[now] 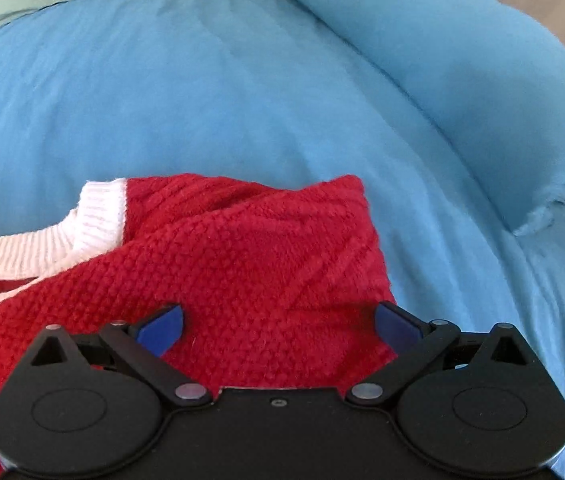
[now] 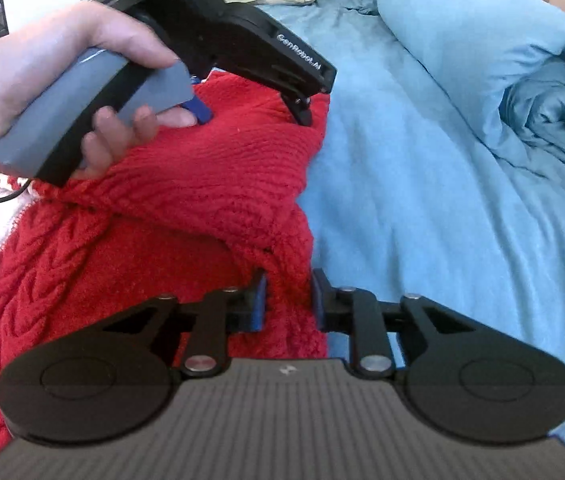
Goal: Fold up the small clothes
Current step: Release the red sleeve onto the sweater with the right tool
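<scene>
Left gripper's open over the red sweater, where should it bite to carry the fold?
Grip the red sweater at its folded right edge, coming in from the bare blue sheet side. The edge is thick and exposed there. The left gripper stands open; the right gripper pinches the same edge.

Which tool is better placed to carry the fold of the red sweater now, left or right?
Probably the right tool: its jaws are closed on an edge of the red sweater. The left tool is open, with the knit only lying between its jaws.
</scene>
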A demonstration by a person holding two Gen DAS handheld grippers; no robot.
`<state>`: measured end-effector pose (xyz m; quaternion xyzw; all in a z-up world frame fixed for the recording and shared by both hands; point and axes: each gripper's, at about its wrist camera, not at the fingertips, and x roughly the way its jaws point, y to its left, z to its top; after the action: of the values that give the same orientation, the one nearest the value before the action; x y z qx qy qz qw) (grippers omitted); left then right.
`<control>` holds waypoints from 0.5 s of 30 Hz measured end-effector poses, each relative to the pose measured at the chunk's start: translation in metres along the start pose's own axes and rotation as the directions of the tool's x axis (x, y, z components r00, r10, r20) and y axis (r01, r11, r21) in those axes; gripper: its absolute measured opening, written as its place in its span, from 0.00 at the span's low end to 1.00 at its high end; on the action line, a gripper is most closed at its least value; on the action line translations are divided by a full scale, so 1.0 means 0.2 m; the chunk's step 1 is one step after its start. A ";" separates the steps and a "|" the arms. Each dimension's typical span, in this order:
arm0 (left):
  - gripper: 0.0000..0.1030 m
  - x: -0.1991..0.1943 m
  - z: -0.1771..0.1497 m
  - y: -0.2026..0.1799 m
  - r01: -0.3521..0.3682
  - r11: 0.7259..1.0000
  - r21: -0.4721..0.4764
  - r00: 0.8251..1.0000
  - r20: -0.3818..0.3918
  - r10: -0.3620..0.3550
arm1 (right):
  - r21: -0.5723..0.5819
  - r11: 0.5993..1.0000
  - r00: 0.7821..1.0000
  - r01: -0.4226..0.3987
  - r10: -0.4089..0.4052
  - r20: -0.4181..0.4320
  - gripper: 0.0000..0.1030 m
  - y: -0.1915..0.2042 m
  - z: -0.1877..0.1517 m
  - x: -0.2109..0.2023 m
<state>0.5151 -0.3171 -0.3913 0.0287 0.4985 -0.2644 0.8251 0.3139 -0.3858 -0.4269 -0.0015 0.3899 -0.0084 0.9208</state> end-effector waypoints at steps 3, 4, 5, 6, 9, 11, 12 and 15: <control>1.00 -0.18 -0.08 0.09 -0.015 0.999 -0.039 1.000 0.012 0.015 | 0.024 1.000 0.999 -0.004 0.003 0.050 0.86 -0.04 0.06 -0.10; 1.00 -0.27 -0.12 0.14 -0.045 0.998 -0.046 0.999 0.022 0.046 | 0.026 0.999 0.997 -0.025 0.023 0.070 0.88 -0.04 0.08 -0.14; 1.00 -0.36 -0.17 0.22 -0.091 0.994 -0.057 0.995 0.033 0.093 | 0.025 0.999 0.997 -0.038 0.036 0.072 0.89 -0.04 0.11 -0.17; 1.00 -0.45 -0.23 0.29 -0.140 0.987 -0.073 0.989 0.042 0.143 | 0.020 0.999 0.997 -0.045 0.043 0.068 0.90 -0.03 0.14 -0.19; 1.00 -0.65 -0.40 0.51 -0.229 0.962 -0.146 0.971 0.035 0.236 | 0.023 0.995 0.994 -0.092 0.090 0.069 0.95 0.02 0.23 -0.20; 1.00 -0.75 -0.53 0.69 -0.219 0.947 -0.233 0.973 0.020 0.230 | 0.063 0.990 0.990 -0.123 0.118 0.073 1.00 0.07 0.28 -0.16; 1.00 -0.76 -0.57 0.75 -0.211 0.939 -0.270 0.975 0.011 0.222 | 0.083 0.988 0.989 -0.132 0.125 0.080 1.00 0.09 0.29 -0.13; 1.00 -0.73 -0.64 0.90 -0.220 0.912 -0.346 0.972 -0.004 0.233 | 0.129 0.979 0.985 -0.157 0.146 0.089 1.00 0.18 0.31 0.00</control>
<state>0.4419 -0.0625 -0.3716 -0.0634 0.5147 -0.0762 0.8516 0.3585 -0.3510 -0.3835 0.0903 0.3509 0.0354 0.9314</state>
